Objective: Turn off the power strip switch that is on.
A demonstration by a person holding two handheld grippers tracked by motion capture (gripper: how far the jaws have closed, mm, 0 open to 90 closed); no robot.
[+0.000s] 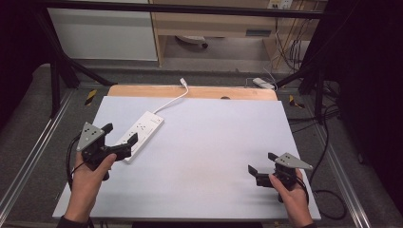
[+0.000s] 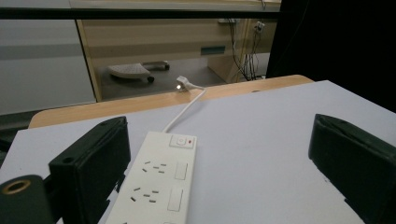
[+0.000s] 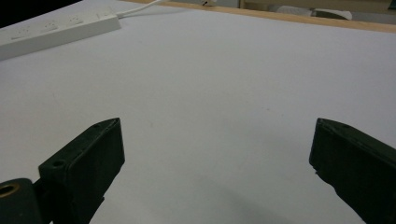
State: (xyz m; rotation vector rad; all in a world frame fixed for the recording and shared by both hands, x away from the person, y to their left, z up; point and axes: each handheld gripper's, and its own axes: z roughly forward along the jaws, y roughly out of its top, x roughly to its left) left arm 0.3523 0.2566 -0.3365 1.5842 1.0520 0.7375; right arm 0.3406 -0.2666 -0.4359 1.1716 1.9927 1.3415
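Left gripper [image 1: 119, 134] stands with its jaws spread wide and nothing between their pads yet, poised over the near end of the power strip [image 1: 141, 134], which is the thing being reached for. That strip lies on the left part of the grey table top [image 1: 214, 156], a long white bar whose long axis runs on a slant from the near left up toward the far middle, its switch [image 2: 182, 141] at the far end and its sockets nearer the person. From that far end a white cord [image 1: 172, 100] curves away to a plug [image 1: 183, 82] resting on the bare wooden edge at the back. Seen in the left gripper view, the strip runs almost straight ahead along the gripper's own line, passing close beside the left-hand jaw and well clear of the other, so the jaws straddle its width rather than its length; I judge the coming move turns on this, since a small sideways shift would centre the bar before any closing across its narrow sides. Right gripper [image 1: 263, 163] rests far off near the right front of the table, its jaws also wide apart and empty, with the strip lying well away to its far left [image 3: 56, 29]. The left hand [image 1: 90, 178] is plainly the nearer one.
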